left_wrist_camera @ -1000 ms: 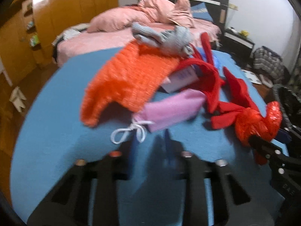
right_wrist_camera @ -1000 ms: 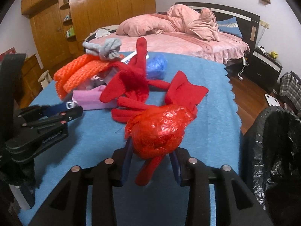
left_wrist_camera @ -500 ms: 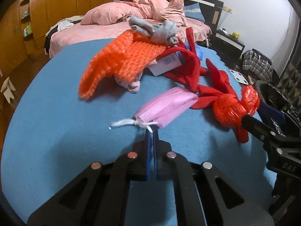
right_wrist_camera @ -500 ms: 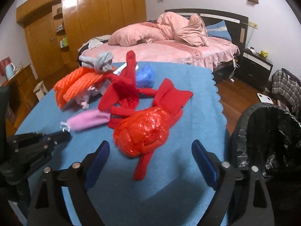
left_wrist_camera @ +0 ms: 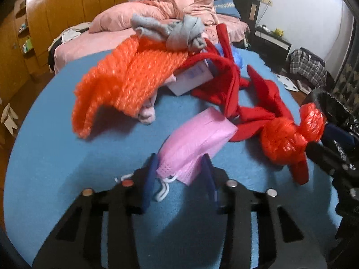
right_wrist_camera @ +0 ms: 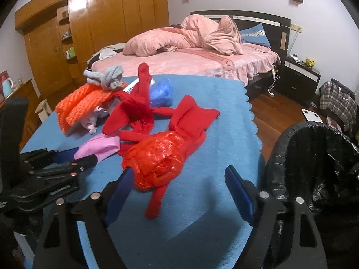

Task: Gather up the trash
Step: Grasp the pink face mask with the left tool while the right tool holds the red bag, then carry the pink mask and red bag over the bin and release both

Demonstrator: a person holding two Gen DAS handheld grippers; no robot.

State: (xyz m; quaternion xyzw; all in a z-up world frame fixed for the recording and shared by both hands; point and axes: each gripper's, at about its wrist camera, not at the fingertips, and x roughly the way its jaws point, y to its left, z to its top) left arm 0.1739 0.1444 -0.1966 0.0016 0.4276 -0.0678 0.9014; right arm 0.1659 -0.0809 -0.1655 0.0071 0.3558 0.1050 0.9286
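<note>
A pink face mask (left_wrist_camera: 197, 143) lies on the blue table cloth (left_wrist_camera: 67, 157), its near end between the fingers of my left gripper (left_wrist_camera: 179, 174), which is open around it. The mask also shows in the right wrist view (right_wrist_camera: 98, 149). A crumpled red plastic bag (right_wrist_camera: 157, 163) lies on red cloth, just in front of my right gripper (right_wrist_camera: 179, 190), which is wide open and empty. The bag also shows in the left wrist view (left_wrist_camera: 289, 136). A black-lined trash bin (right_wrist_camera: 314, 163) stands at the table's right edge.
An orange knit scarf (left_wrist_camera: 130, 83), grey socks (left_wrist_camera: 175, 31), red garments (right_wrist_camera: 139, 109), a white box (left_wrist_camera: 193, 78) and a blue plastic wad (right_wrist_camera: 161, 92) lie piled on the table. A pink bed (right_wrist_camera: 190, 60) and wooden wardrobe (right_wrist_camera: 101, 27) stand behind.
My left gripper was shut half a second ago; it has opened and moved forward around the mask's near end. My right gripper let go of the red bag, opened wide and drew back.
</note>
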